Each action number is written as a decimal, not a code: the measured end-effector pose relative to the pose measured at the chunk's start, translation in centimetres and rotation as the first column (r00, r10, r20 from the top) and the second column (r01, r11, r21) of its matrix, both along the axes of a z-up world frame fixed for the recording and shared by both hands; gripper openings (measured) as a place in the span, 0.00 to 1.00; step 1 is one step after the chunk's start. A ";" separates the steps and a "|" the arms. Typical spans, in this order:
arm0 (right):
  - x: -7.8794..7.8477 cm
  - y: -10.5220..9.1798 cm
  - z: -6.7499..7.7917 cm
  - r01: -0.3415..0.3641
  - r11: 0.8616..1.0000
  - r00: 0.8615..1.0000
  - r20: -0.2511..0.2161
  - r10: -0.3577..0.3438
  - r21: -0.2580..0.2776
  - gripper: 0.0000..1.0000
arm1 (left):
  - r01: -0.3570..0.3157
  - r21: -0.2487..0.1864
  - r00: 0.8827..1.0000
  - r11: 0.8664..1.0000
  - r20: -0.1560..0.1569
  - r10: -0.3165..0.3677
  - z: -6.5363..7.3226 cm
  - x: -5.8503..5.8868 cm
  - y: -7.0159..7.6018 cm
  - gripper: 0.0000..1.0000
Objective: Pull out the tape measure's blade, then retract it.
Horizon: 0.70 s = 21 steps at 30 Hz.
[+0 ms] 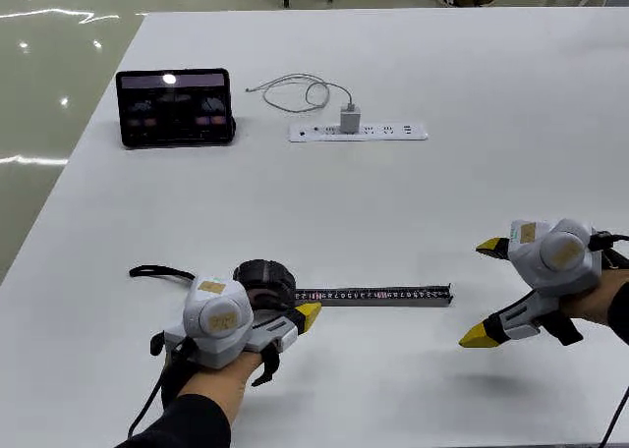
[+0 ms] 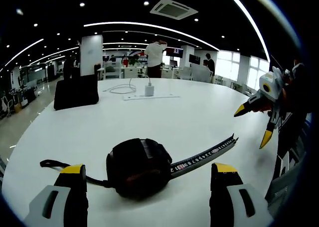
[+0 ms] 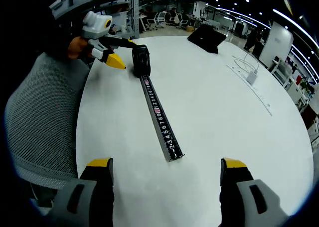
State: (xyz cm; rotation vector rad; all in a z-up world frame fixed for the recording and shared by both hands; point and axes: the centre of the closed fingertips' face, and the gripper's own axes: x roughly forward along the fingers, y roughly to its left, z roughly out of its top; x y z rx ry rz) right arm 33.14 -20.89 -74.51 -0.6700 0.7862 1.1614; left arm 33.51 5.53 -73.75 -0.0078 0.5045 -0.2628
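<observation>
On the workbench before me, itemised:

1. Counter: white and wide. It bears every item below.
2. Tablet: dark, propped at the far left, well apart from the work. No obstacle.
3. Power strip: far centre, with a white charger plugged in and a looped cable behind it. Well apart from the tape, so nothing here stands in the way.
4. Blade: drawn out, lying flat on the counter from the tape measure case toward my right, its end hook free. Pull-out looks done, and I judge retraction to be the step in hand. Nothing grips the blade, so I suppose a lock or friction holds it out.
5. Right claw: released, jaws wide, hovering just beyond the end hook without touching it. Best use is to pinch the blade lightly near the hook and walk it back, so it cannot whip.
6. Left claw: released, jaws spread either side of the case with gaps on both sides. I would clench squarely on the case first, to steady it.
7. Tape measure case: black and round, at the near left of the counter, between the left claw's jaws.
8. Wrist strap: a black loop trailing left of the case. Keep it out of the jaws when closing.
</observation>
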 end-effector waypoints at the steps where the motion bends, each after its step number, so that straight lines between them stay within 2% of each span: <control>1: 0.1 0.1 -0.3 -0.024 1.000 1.000 -0.007 0.024 -0.018 0.81 | -0.001 -0.003 1.000 1.000 0.000 0.001 0.0 0.0 -0.1 1.00; 8: 1.7 0.9 -1.6 -0.077 0.995 0.997 -0.036 0.075 -0.070 0.77 | 0.009 -0.004 1.000 1.000 0.005 -0.009 -0.4 -0.1 -0.4 1.00; 11: 1.8 0.8 -2.6 -0.133 0.983 0.990 -0.059 0.126 -0.129 0.76 | 0.018 0.003 1.000 1.000 -0.009 -0.018 -1.1 -0.2 -0.6 1.00; 18: 2.4 1.3 -3.6 -0.180 0.971 0.982 -0.088 0.168 -0.155 0.69 | 0.004 -0.006 1.000 1.000 -0.010 -0.004 -1.0 -0.2 -0.2 1.00; 21: 2.6 1.0 -4.3 -0.209 0.965 0.976 -0.098 0.196 -0.156 0.61 | -0.004 -0.013 1.000 1.000 -0.011 0.004 -1.1 -0.2 0.0 1.00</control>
